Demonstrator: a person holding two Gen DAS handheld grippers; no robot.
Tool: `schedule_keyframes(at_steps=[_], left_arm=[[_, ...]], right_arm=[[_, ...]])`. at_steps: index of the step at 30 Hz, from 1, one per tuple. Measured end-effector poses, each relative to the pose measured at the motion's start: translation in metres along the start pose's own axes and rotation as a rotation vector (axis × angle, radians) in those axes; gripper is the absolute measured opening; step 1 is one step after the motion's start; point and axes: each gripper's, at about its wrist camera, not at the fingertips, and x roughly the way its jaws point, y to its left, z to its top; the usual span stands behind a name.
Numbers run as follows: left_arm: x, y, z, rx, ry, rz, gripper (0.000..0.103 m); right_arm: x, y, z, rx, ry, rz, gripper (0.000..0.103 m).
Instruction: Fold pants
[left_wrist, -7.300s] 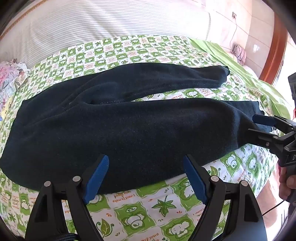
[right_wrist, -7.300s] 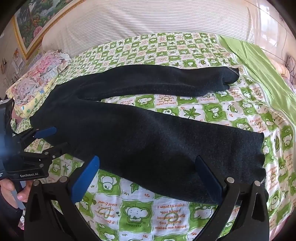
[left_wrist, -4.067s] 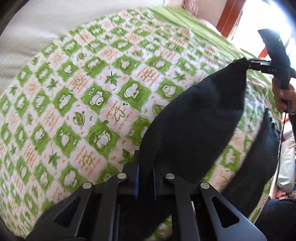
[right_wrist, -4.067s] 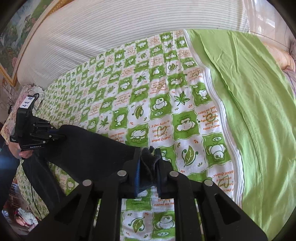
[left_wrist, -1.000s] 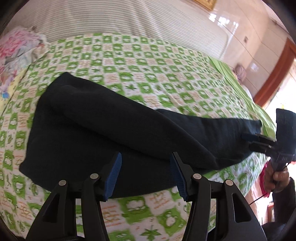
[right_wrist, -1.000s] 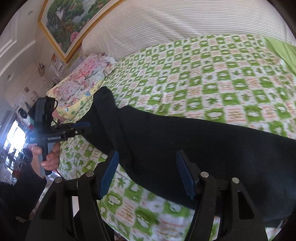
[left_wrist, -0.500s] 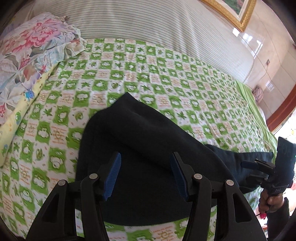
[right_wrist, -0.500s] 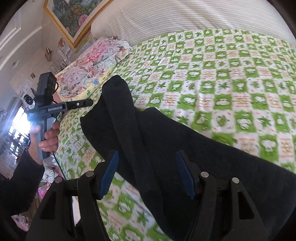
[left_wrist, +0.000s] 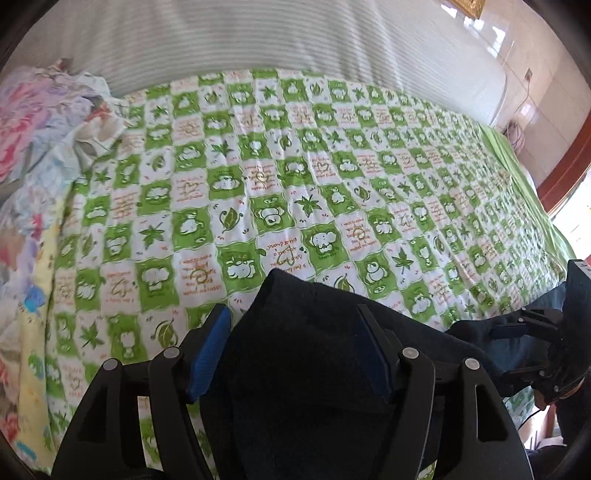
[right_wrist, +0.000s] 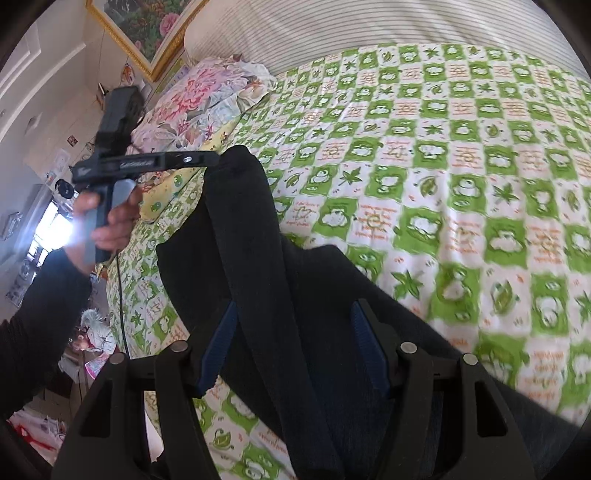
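Right gripper (right_wrist: 291, 345): nearest in its own view, jaws apart over the pants, blue pads clear of the cloth on both sides; nothing grasped. In the left view it shows at the right edge (left_wrist: 517, 349), low over the dark cloth near the bed's side.

Left gripper (left_wrist: 291, 349): jaws spread wide and have just been opening; the waist end of the pants lies between and below them, but the pads do not press on it. In the right view it appears at the upper left (right_wrist: 207, 158), its tip at the top of the raised fold.

Left hand (right_wrist: 107, 218): wrapped round the gripper's handle, dark sleeve behind it, a cable hanging below.

Pants (right_wrist: 258, 280): dark, lying on the near side of the bed, folded lengthwise with one leg on the other; a thick rolled ridge runs from the near edge up toward the left gripper. In the left view (left_wrist: 306, 369) the rounded end sits just under the jaws and the legs trail off right toward the other gripper.

Sheet (left_wrist: 280, 192): green and white checks with cartoon animals and leaves, bare beyond the pants.

Pillow (right_wrist: 207, 96): floral, at the bed's left end, past the pants.

Headboard (left_wrist: 258, 37): pale, striped, along the far edge.

Painting (right_wrist: 147, 26): gold frame, on the wall above the pillow.
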Motion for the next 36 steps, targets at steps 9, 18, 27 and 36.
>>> schedule_keyframes(at_steps=[9, 18, 27, 36], left_arm=[[0.028, 0.001, 0.002, 0.013, 0.067, 0.011, 0.020], [-0.030, -0.002, -0.028, -0.029, -0.086, -0.011, 0.004], [-0.079, 0.003, -0.100, -0.163, -0.239, -0.033, 0.003], [-0.060, 0.035, -0.167, -0.400, -0.223, -0.072, 0.004]], right_arm=[[0.024, 0.008, 0.008, -0.032, 0.041, -0.019, 0.052], [0.012, 0.026, 0.003, -0.079, -0.001, -0.011, 0.009], [-0.003, 0.065, -0.020, -0.209, -0.018, 0.014, 0.008], [0.015, 0.080, -0.047, -0.243, 0.059, 0.023, 0.008]])
